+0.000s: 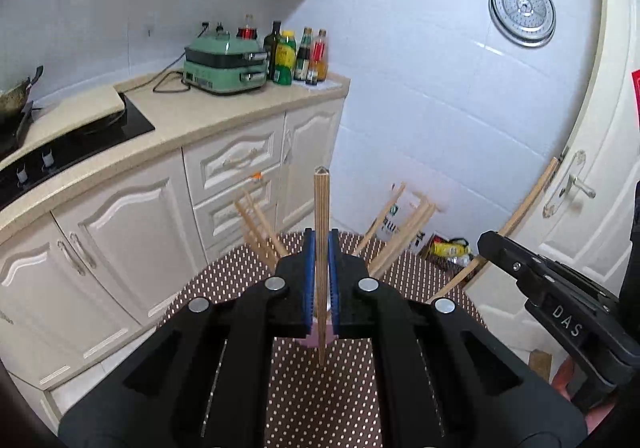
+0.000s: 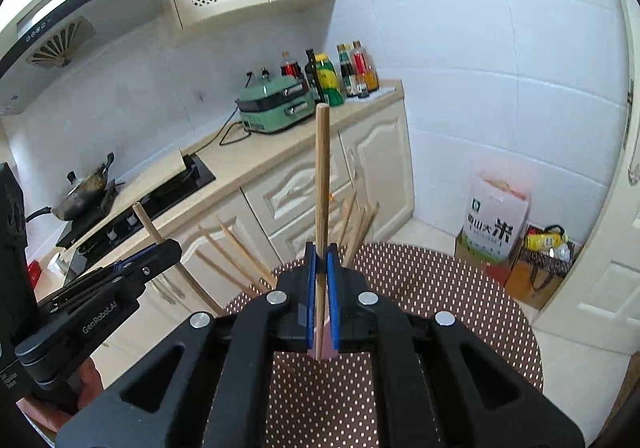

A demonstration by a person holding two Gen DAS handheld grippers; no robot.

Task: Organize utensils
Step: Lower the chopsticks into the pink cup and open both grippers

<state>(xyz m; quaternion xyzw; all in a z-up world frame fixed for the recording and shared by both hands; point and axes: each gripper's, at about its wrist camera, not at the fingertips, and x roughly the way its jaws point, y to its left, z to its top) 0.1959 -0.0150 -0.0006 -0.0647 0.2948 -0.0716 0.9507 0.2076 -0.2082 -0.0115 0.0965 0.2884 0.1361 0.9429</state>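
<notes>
**Both grippers loaded, one chopstick each, above holder**

While both grippers hang over the polka-dot table, each has its blue pads closed on a single wooden chopstick. Left to right: the left gripper holds its chopstick pinched between the pads, long axis running straight away from the camera, far end up, near end poking out behind the jaws. In the right wrist view this same gripper enters at the left edge, stick slanting up and left. The right gripper grips its own chopstick likewise, axis upright along the fingers. Directly below and behind each pair of jaws a pink container shows, mostly hidden; presumably the holder. More chopsticks fan out of it, leaning left and right beyond the jaws.

Judgement: the deciding relation is stick tip over holder mouth. Both sticks look roughly in line with it; which gripper sits nearer cannot be told
</notes>
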